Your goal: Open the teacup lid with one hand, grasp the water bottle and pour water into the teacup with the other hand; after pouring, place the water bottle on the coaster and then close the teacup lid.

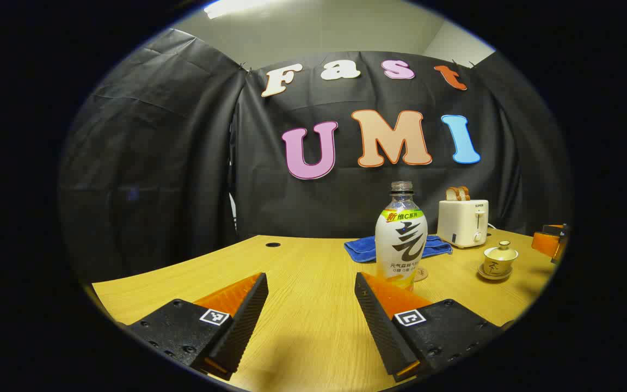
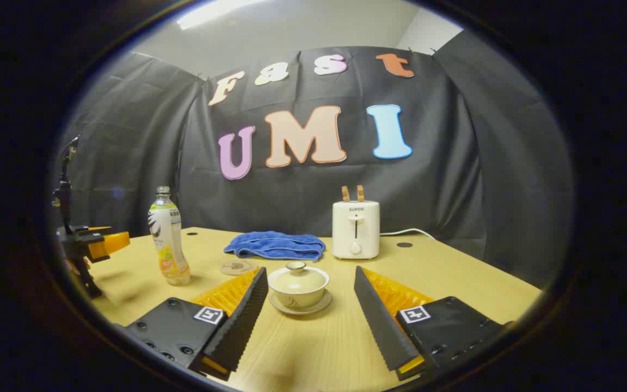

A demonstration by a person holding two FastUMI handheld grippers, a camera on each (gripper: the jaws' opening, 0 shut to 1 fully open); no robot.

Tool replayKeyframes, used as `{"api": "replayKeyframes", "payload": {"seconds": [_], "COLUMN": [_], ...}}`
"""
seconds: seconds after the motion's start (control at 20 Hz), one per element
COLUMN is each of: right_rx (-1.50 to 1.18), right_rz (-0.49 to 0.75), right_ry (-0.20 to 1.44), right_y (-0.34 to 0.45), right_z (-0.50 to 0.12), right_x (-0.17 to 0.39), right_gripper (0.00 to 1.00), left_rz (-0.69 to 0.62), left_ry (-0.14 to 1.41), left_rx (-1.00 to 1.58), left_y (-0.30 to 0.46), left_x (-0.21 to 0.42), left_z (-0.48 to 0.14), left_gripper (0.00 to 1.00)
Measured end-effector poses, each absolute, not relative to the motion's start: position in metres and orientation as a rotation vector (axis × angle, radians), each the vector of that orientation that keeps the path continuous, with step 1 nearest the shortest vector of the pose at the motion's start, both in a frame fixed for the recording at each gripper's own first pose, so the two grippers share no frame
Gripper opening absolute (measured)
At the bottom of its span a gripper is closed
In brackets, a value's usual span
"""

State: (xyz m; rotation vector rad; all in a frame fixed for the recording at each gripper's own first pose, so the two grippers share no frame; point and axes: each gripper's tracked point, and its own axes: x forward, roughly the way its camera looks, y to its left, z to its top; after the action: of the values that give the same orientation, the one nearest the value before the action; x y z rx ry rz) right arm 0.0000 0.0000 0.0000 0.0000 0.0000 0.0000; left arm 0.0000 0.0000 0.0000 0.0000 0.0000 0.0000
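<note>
Straight ahead of my right gripper (image 2: 311, 305): teacup (image 2: 298, 287), lid (image 2: 295, 267) on, just beyond its fingertips, nearer this hand | jaws wide, empty | left gripper (image 1: 311, 310) wide, empty; water bottle (image 1: 400, 237) upright ahead-right | coaster (image 2: 238, 267) left of cup

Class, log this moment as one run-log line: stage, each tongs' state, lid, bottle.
stage: start | left tongs: open, facing bottle | right tongs: open, facing teacup | lid: on | bottle: upright on table
</note>
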Motion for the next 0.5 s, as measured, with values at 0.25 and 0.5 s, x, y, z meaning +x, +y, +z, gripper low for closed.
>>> {"api": "replayKeyframes", "payload": {"seconds": [0.25, 0.5], "right_rx": [0.000, 0.000], "right_rz": [0.030, 0.030], "right_ry": [0.005, 0.005], "right_y": [0.0040, 0.0041], "right_z": [0.0016, 0.0018], "right_x": [-0.0025, -0.0029], "right_gripper": [1.00, 1.00], "left_rz": [0.001, 0.000], "left_ry": [0.000, 0.000], "left_rx": [0.000, 0.000], "left_y": [-0.0002, -0.0004], "left_x": [-0.0001, -0.0005], "left_z": [-0.0002, 0.0001], "left_gripper": [0.94, 0.94]}}
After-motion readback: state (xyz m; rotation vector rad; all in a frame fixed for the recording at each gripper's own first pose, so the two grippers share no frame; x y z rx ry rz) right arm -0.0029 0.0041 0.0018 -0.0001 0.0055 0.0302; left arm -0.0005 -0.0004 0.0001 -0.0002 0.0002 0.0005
